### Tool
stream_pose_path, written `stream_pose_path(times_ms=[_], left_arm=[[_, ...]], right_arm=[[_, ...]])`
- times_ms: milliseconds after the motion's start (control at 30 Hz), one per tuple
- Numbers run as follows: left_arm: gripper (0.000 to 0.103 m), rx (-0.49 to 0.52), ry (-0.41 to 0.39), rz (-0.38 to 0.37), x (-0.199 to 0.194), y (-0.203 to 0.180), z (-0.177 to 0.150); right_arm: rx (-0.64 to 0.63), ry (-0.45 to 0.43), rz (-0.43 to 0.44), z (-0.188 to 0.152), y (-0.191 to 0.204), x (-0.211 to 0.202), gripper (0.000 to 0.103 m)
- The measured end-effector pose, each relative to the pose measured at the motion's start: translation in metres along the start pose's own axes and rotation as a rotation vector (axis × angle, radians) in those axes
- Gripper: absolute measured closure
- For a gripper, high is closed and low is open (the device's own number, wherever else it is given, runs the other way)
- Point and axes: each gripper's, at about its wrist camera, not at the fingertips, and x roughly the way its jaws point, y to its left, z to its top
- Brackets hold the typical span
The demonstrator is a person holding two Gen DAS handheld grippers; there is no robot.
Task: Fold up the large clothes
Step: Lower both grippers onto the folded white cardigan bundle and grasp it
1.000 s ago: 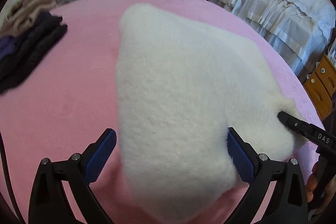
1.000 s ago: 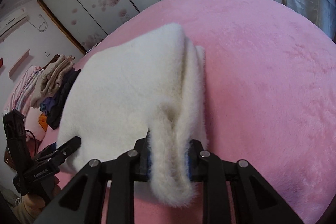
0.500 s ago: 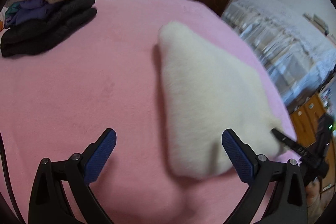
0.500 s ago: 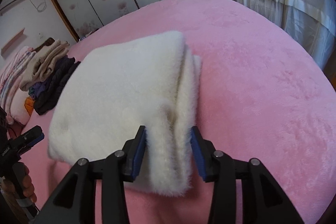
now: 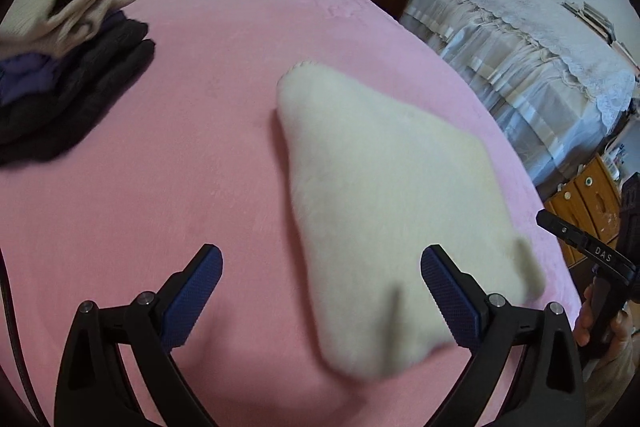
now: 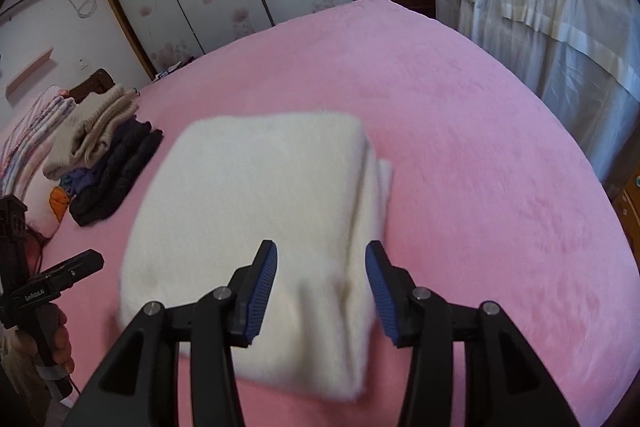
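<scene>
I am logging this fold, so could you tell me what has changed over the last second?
The right gripper has let go of the white fleece garment and opened. The left gripper has backed off it. The garment now lies folded on the pink blanket. The clothes stack stayed put.

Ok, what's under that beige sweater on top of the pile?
Under the beige sweater sits a purple garment, then dark folded clothes, all on the pink blanket. The layers' covered parts are hidden.
</scene>
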Motion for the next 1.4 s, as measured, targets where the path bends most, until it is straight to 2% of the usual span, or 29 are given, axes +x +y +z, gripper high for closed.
stream_pose_path(times_ms=[67, 167, 200, 300, 400, 433, 533, 633, 700, 800, 1000, 1067, 1133, 1267, 1400], left_arm=[[0.004, 0.001, 0.007, -0.01, 0.016, -0.001, 0.02], [0.005, 0.01, 0.055, 0.022, 0.055, 0.001, 0.048], [0.005, 0.008, 0.069, 0.042, 0.07, 0.002, 0.057], [0.005, -0.033, 0.06, 0.034, 0.093, 0.007, 0.074], [0.01, -0.063, 0.052, 0.045, 0.105, 0.008, 0.089], [0.015, -0.062, 0.058, 0.047, 0.109, 0.008, 0.091], [0.021, -0.044, 0.079, 0.043, 0.119, 0.003, 0.091], [0.021, -0.025, 0.101, 0.078, 0.132, -0.002, 0.081], [0.021, -0.085, 0.118, 0.072, 0.139, 0.006, 0.078], [0.02, -0.111, 0.117, 0.068, 0.131, 0.01, 0.08], [0.02, 0.05, 0.078, 0.17, 0.09, -0.017, 0.079], [0.02, 0.099, 0.054, 0.161, 0.073, -0.03, 0.077], [0.02, 0.13, 0.027, 0.149, 0.057, -0.04, 0.074], [0.011, 0.124, -0.009, 0.112, 0.027, -0.045, 0.066], [0.01, 0.152, -0.013, 0.11, 0.003, -0.048, 0.054]], right_arm=[[0.011, 0.009, 0.008, 0.023, -0.004, 0.015, 0.055], [0.056, 0.053, 0.003, 0.053, -0.016, 0.051, 0.055], [0.078, 0.073, -0.003, 0.06, -0.021, 0.065, 0.055], [0.14, 0.134, -0.025, 0.072, -0.037, 0.104, 0.055], [0.218, 0.162, 0.044, 0.073, -0.049, 0.127, 0.058], [0.222, 0.165, 0.069, 0.072, -0.051, 0.131, 0.069], [0.109, 0.142, -0.03, 0.071, -0.041, 0.127, 0.081], [0.111, 0.153, -0.057, 0.059, -0.046, 0.134, 0.081], [0.13, 0.156, -0.057, 0.057, -0.049, 0.137, 0.077], [0.166, 0.155, -0.051, 0.063, -0.056, 0.128, 0.06], [0.125, 0.101, -0.04, 0.067, -0.047, 0.078, 0.058], [0.119, 0.085, -0.015, 0.064, -0.042, 0.061, 0.056], [0.121, 0.083, -0.005, 0.061, -0.037, 0.048, 0.049], [0.105, 0.091, 0.008, 0.049, -0.022, 0.03, 0.047], [0.077, -0.019, 0.041, 0.033, -0.012, -0.001, 0.047]])
